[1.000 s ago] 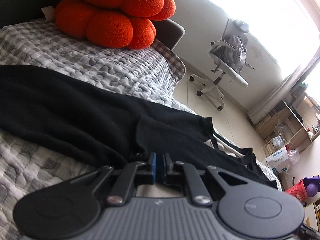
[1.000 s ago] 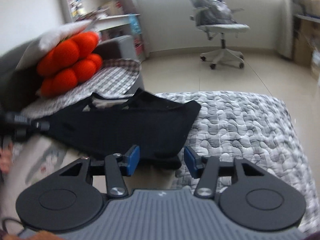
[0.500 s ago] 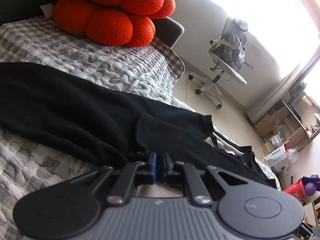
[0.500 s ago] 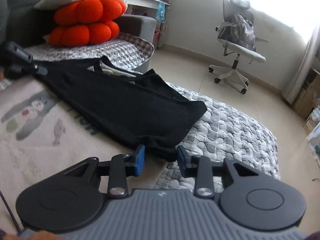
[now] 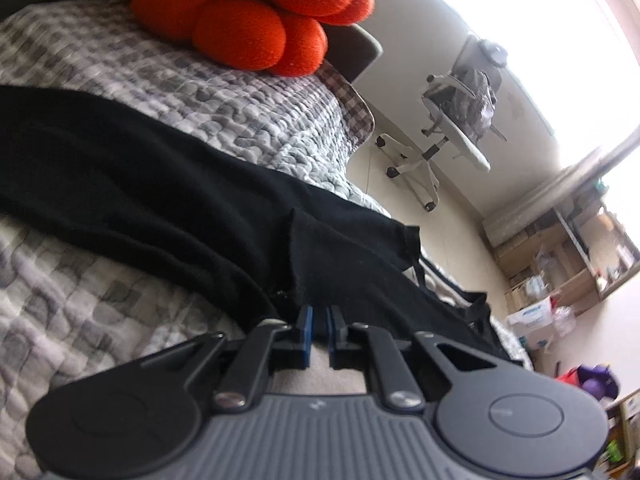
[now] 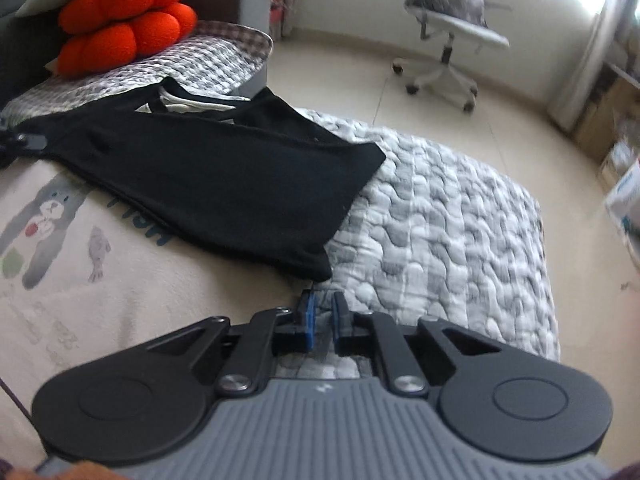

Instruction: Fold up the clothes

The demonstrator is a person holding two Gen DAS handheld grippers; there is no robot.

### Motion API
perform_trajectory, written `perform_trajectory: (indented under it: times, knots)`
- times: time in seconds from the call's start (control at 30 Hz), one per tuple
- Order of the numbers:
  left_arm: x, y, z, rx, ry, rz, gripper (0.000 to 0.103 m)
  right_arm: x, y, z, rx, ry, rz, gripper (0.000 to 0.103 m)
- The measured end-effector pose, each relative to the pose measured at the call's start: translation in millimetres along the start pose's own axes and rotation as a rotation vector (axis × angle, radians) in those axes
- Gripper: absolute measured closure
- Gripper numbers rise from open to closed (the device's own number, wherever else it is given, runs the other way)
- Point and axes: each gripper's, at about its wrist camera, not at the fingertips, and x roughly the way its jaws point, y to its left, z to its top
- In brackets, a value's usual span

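A black garment [image 6: 224,184] lies spread on the bed, its white-lined neckline [image 6: 188,104] towards the headboard. My left gripper [image 5: 319,316] is shut on the garment's near edge [image 5: 296,276], where dark fabric bunches up at the blue pads. From the right wrist view, that gripper shows as a dark shape [image 6: 24,142] at the garment's far left end. My right gripper [image 6: 323,300] is shut to a narrow slit. No fabric shows between its pads. The garment's near corner [image 6: 316,270] lies just ahead of its tips.
The bed carries a grey-white quilt [image 6: 440,216] and a beige printed blanket [image 6: 80,264]. An orange pumpkin cushion [image 6: 124,28] sits by the headboard. On the floor beyond stand a white office chair [image 6: 448,36] and shelves with boxes [image 5: 560,272].
My right gripper has closed from wide open to a narrow slit, and its view has tilted down over the garment's corner. My left gripper has kept its hold and shifted only slightly.
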Motion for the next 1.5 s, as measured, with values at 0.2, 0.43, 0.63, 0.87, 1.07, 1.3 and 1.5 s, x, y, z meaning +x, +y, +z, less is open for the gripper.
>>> perform_trajectory:
  times: [0.2, 0.43, 0.63, 0.87, 1.07, 1.3, 1.5]
  knots:
    - [-21.9, 12.1, 13.0, -0.079, -0.073, 0.109, 0.053, -19.7, -5.7, 11.3, 0.077, -0.096, 0.029, 0.047]
    - [-42.5, 44.2, 25.0, -0.171, -0.186, 0.331, 0.047, -25.1, -10.8, 25.0, 0.223, -0.199, 0.111, 0.043]
    - [-49.6, 72.0, 27.4, -0.214, -0.297, 0.562, 0.048, -15.0, 1.0, 32.1, 0.247, -0.199, 0.138, 0.043]
    - [-47.3, 92.4, 36.5, -0.21, -0.377, 0.614, 0.051, -10.6, 12.7, 34.9, 0.262, -0.2, 0.138, 0.043]
    - [-48.8, 113.2, 43.5, -0.242, -0.458, 0.632, 0.055, -10.8, 12.7, 36.3, 0.279, -0.213, 0.134, 0.043]
    - [-55.7, 142.5, 50.7, -0.332, -0.571, 0.615, 0.078, -9.3, 11.5, 37.9, 0.284, -0.223, 0.132, 0.043]
    - [-61.6, 167.5, 56.8, -0.409, -0.668, 0.599, 0.09, -9.7, 11.4, 39.3, 0.297, -0.236, 0.136, 0.043]
